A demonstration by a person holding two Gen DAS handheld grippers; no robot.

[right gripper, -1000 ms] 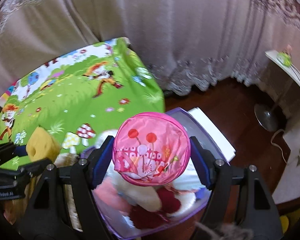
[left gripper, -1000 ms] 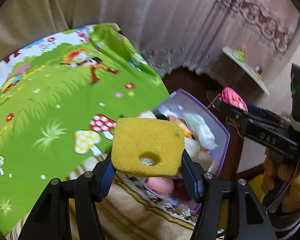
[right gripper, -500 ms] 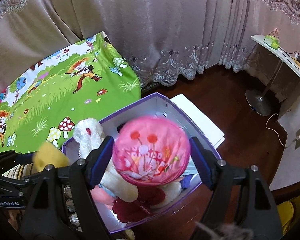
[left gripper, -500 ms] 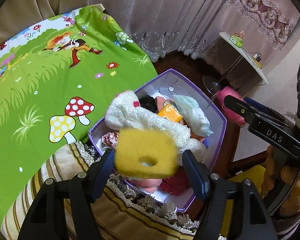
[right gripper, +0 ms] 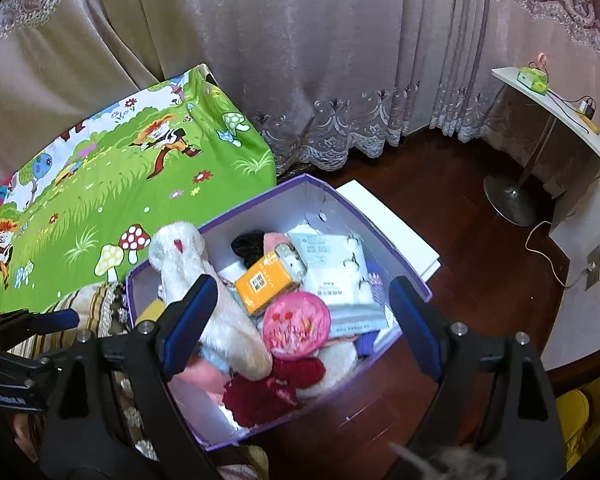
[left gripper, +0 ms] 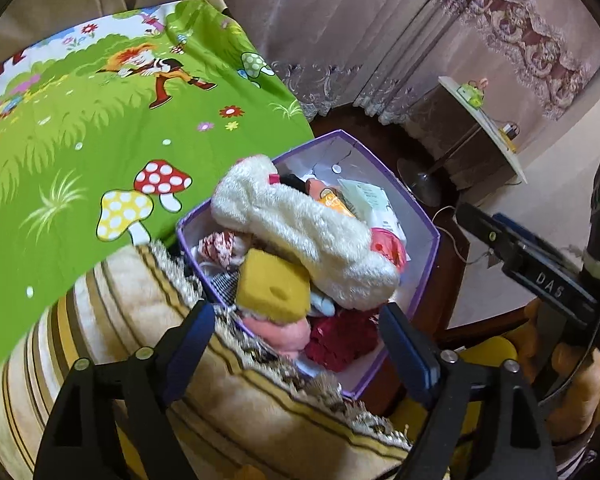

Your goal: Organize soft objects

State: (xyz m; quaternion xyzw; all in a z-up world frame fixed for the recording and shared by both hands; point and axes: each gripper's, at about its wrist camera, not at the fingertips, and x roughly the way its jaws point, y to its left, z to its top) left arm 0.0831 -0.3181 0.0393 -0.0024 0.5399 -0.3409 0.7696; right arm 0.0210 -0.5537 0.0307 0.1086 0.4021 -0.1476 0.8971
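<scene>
Both tongs wide, holding nothing. Yellow sponge (left gripper: 274, 290) perched on the heap just ahead of left tongs (left gripper: 296, 336); purple box (right gripper: 380, 232) overfull, could roll out.

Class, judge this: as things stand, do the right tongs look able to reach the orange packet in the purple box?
Probably yes. The right tongs hang open above the purple box, and the orange packet lies uncovered on top, beside the pink pouch.
</scene>
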